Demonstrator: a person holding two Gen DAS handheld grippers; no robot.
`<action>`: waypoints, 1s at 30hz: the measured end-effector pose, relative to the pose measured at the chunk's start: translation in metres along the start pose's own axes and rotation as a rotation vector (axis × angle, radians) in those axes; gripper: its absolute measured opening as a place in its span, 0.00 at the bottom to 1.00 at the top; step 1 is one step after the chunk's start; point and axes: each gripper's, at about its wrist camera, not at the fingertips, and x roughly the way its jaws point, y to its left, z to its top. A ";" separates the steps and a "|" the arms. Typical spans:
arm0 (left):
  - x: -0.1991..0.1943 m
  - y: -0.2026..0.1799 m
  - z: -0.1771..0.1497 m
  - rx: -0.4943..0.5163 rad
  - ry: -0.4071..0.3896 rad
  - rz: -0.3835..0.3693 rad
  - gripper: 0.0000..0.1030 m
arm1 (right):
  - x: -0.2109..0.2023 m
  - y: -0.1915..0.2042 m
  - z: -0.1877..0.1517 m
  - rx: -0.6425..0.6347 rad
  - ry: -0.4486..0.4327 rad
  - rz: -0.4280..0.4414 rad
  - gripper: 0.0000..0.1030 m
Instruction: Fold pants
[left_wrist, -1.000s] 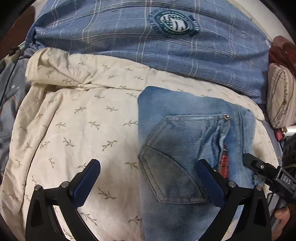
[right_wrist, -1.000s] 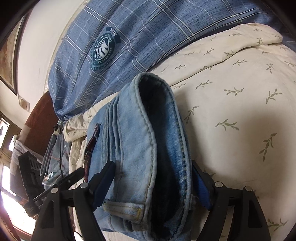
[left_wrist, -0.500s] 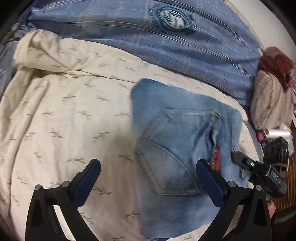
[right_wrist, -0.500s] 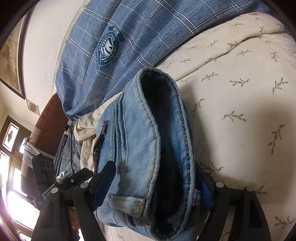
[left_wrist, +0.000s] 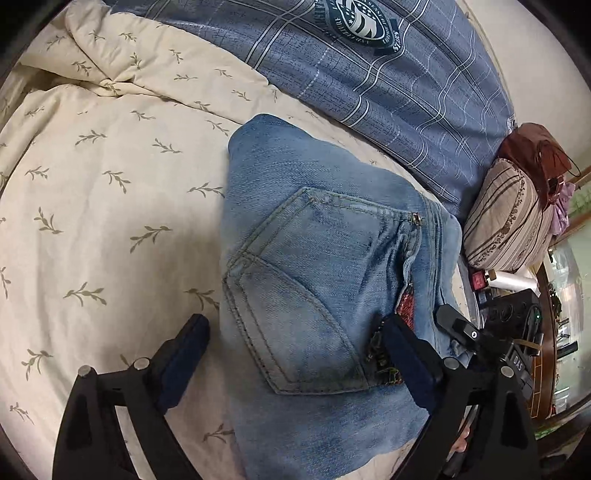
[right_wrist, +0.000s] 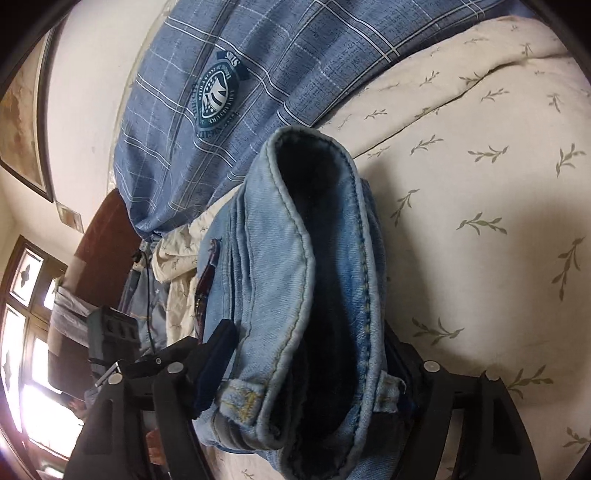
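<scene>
Folded light-blue jeans (left_wrist: 317, 266) lie on a cream leaf-print duvet (left_wrist: 103, 206), back pocket up. My left gripper (left_wrist: 295, 354) is open and hovers just above the jeans' near end, its fingers spread either side of the pocket. In the right wrist view the jeans' waistband end (right_wrist: 306, 295) stands open like a tube between the fingers. My right gripper (right_wrist: 306, 369) is wide open around this end, with the left pad (right_wrist: 216, 363) beside the denim; I cannot tell whether it presses.
A blue plaid pillow with a round badge (left_wrist: 369, 62) lies behind the jeans. A striped cushion (left_wrist: 509, 221) and a brown bag (left_wrist: 532, 151) sit at the right bed edge. Windows (right_wrist: 26, 332) and dark furniture are at the left of the right wrist view.
The left gripper has swung and moved closer over the jeans, so they fill more of its view. The right gripper has shifted slightly along the waistband end and stays spread around it.
</scene>
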 end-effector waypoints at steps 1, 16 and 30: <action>0.002 -0.003 -0.001 0.011 0.001 0.004 0.92 | -0.001 0.000 -0.001 -0.006 0.000 0.003 0.77; -0.019 -0.040 -0.006 0.123 -0.098 0.065 0.43 | -0.010 0.057 -0.019 -0.339 -0.136 -0.122 0.54; -0.049 -0.047 0.009 0.177 -0.219 0.187 0.35 | 0.003 0.098 -0.020 -0.431 -0.272 -0.156 0.54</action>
